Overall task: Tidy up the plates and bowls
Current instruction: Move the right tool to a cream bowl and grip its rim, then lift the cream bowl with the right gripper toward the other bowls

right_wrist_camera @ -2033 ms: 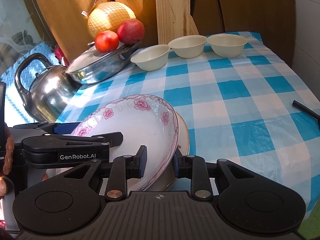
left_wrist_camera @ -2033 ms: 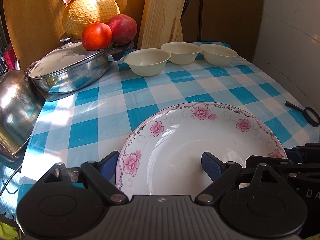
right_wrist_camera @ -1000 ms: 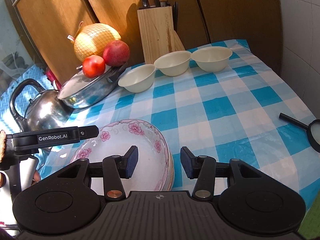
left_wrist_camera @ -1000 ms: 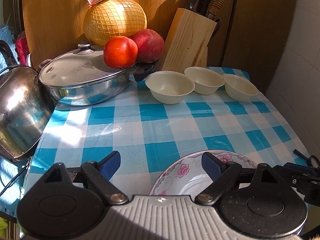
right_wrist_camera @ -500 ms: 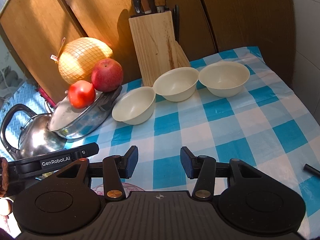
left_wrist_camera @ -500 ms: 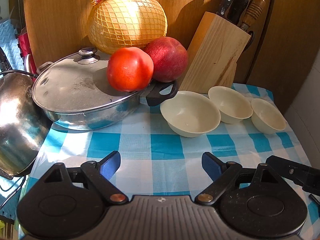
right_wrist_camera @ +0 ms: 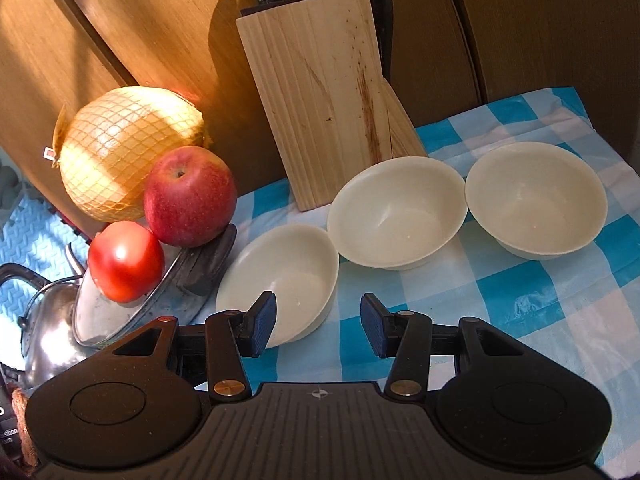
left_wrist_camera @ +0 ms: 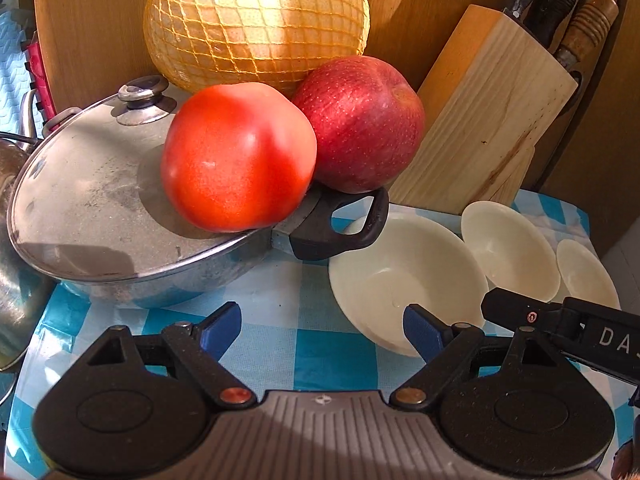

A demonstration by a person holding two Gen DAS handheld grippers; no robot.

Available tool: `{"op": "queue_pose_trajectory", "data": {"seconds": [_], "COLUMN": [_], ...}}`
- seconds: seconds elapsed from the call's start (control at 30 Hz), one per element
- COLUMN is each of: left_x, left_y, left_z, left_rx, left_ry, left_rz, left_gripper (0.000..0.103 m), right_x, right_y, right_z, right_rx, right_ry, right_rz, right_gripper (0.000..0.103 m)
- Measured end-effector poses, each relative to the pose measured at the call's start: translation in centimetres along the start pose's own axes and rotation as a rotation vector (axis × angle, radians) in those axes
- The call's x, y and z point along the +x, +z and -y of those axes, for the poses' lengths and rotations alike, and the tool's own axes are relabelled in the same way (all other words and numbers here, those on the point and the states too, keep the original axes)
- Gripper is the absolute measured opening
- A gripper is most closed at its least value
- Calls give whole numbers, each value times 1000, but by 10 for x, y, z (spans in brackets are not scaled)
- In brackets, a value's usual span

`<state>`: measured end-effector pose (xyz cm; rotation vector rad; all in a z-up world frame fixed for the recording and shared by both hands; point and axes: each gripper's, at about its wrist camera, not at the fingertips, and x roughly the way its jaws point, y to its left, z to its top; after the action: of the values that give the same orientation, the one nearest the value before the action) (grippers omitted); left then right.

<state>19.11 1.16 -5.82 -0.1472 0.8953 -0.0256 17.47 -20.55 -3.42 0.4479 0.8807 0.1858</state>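
- Across the middle of the right wrist view: three cream bowls in a row on the checked table [right_wrist_camera: 532,296], namely the left bowl [right_wrist_camera: 288,276], the middle bowl [right_wrist_camera: 396,212] and the right bowl [right_wrist_camera: 536,204], each upright and holding nothing.
- Lower centre, right wrist view: right hand-held gripper [right_wrist_camera: 318,322], fingers apart and gripping nothing, its left finger in front of the left bowl's near rim.
- Lower centre, left wrist view: left hand-held gripper [left_wrist_camera: 322,332], fingers spread wide, nothing between them; the left bowl lies just beyond its right finger.
- Upper centre: knife block [right_wrist_camera: 320,92] behind the bowls.
- Left side: lidded pan [left_wrist_camera: 100,208] carrying a tomato [left_wrist_camera: 236,156] and an apple [left_wrist_camera: 360,120], with a netted pomelo [left_wrist_camera: 256,16] behind.
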Motion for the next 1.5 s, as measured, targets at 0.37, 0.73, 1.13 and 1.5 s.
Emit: {"op": "queue_pose_trajectory", "data": {"seconds": [0.37, 0.73, 1.13, 1.5], "left_x": [30, 30, -4, -40], "left_y": [6, -2, -16, -55], "left_z": [6, 27, 50, 73], "left_rx": [9, 118, 192, 251], "left_ry": [-1, -64, -139, -206], "left_rz": [-47, -60, -52, -74], "left_gripper": [69, 28, 27, 27], "right_x": [41, 43, 7, -52], "right_y": [12, 6, -7, -38], "right_z": [9, 3, 21, 48], "right_rx": [86, 60, 72, 114], "right_ry": [44, 51, 36, 28], "right_rz": [-98, -135, -139, -107], "right_gripper": [27, 16, 17, 18]}}
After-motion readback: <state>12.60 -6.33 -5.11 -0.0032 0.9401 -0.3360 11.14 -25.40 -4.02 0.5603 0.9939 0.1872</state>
